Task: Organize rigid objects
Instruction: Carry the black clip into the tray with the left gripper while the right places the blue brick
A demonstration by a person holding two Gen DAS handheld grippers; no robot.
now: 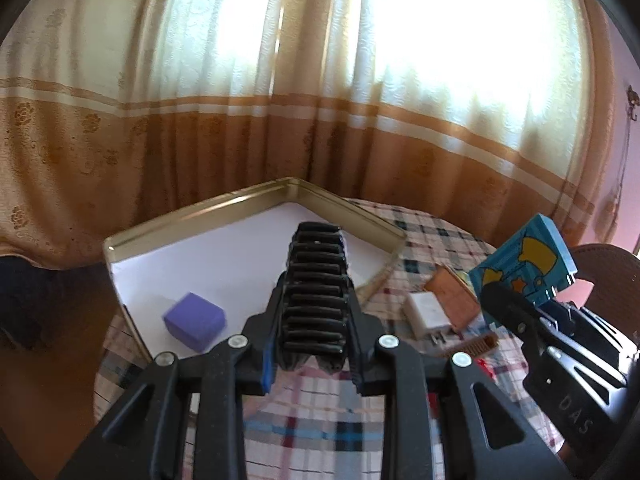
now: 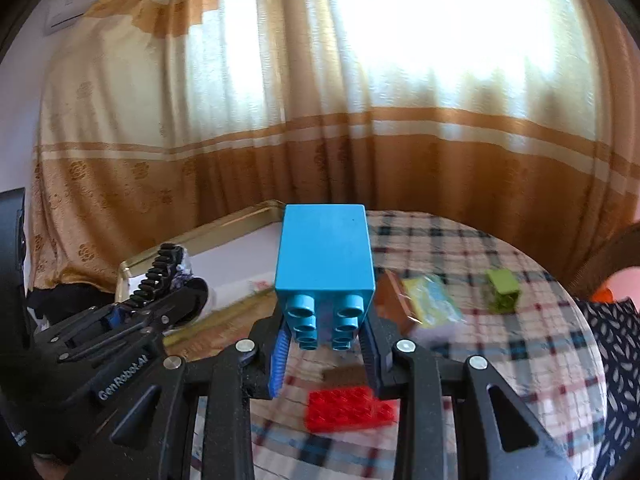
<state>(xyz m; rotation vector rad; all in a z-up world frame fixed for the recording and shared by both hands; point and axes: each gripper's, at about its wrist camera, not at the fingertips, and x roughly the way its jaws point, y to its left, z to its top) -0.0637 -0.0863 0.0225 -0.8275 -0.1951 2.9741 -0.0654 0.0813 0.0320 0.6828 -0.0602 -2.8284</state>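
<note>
The right gripper (image 2: 326,344) pinches the hard, light, smooth blue plastic block (image 2: 325,256) by its sides at mid-frame, while the left gripper (image 1: 316,236) fingers are pressed together, empty.

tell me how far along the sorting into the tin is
Done: one purple cube already sits in the gold tin tray. In hand: the right gripper is shut on a blue brick, lifted above the table; the left gripper is shut and empty. Left on the checked cloth: red plate, green block, white charger and a few more.
</note>
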